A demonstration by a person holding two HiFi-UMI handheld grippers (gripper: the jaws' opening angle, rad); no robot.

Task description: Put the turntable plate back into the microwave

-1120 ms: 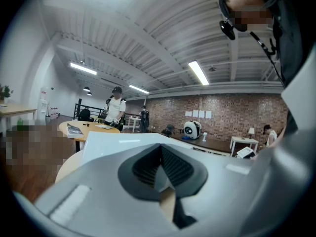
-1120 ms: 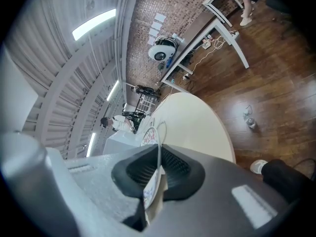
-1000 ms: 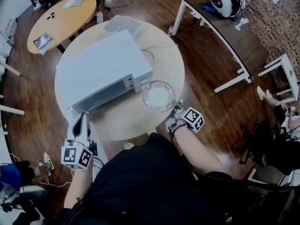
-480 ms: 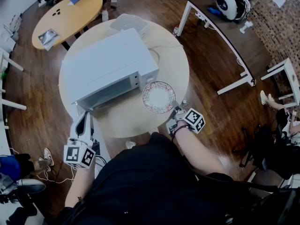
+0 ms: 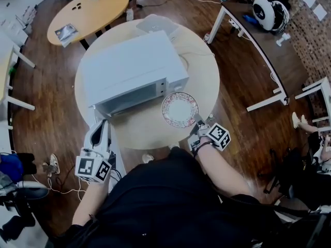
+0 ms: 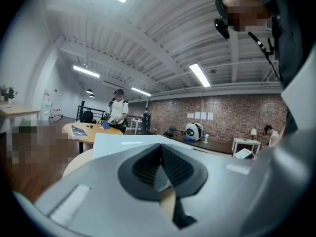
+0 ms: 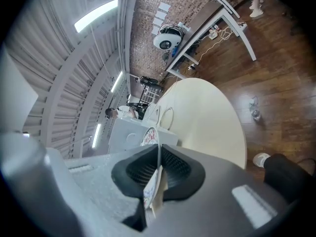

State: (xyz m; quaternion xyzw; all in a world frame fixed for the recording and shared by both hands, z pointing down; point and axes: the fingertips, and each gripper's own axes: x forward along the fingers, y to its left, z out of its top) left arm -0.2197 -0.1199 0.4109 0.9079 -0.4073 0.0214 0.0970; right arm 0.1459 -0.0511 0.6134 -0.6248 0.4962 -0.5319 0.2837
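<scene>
Dark wooden flooring (image 5: pixel 46 97) surrounds the round pale table (image 5: pixel 207 81) in the head view, and the white microwave (image 5: pixel 132 71) sits on that table. Just off the microwave's front right corner, the turntable plate (image 5: pixel 179 109) is over the tabletop, pinched at its near rim by your right gripper (image 5: pixel 198 122) (whether the plate touches the table cannot be told). Your left gripper (image 5: pixel 100 128) is off the microwave's front left corner, beside the table's edge.

In the left gripper view, your jaws are pressed together with nothing between them, and the microwave's white top shows beyond them.

In the right gripper view, your jaws are clamped on the plate. It stands edge-on between the pads, its patterned rim reaching toward the microwave. The pale table stretches away to the microwave's right.
</scene>
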